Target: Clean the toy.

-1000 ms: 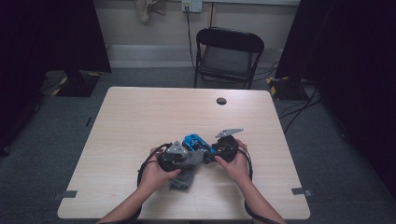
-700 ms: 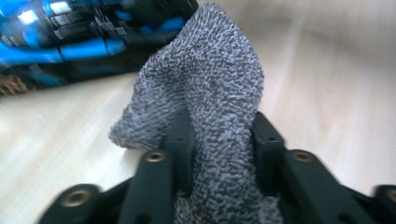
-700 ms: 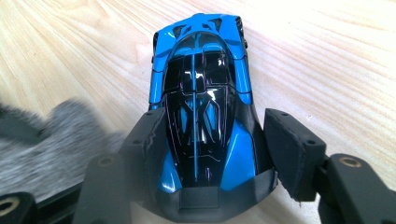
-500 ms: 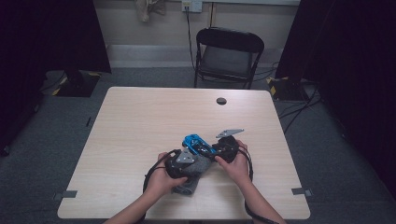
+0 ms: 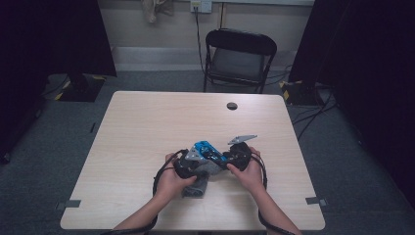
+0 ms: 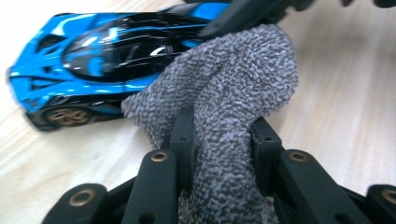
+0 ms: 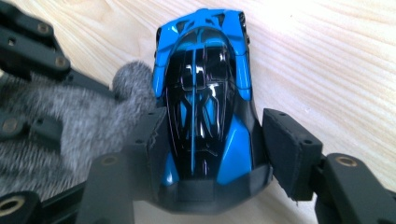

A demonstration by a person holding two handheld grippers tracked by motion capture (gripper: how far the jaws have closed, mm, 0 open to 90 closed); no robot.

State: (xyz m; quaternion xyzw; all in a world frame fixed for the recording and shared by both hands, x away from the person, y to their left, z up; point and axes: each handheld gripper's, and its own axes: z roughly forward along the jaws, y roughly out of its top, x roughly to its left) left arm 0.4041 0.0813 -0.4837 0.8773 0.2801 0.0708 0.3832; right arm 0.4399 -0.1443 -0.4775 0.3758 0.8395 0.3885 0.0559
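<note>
The left gripper (image 6: 219, 135) has its jaws pinched tight on a grey cloth (image 6: 229, 107) whose bunched end presses the blue toy car (image 7: 205, 93), while the right gripper (image 7: 210, 140), jaws partly apart, clasps that car's tail between them on the table (image 5: 147, 122).

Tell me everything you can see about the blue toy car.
The toy car is a low, sleek sports model, glossy blue with a black roof and bronze-looking wheels, apparently plastic. It stands on its wheels on the pale wooden table. The right claw grips one end between its jaws. A grey towel, pinched by the left claw, presses against its side.
</note>
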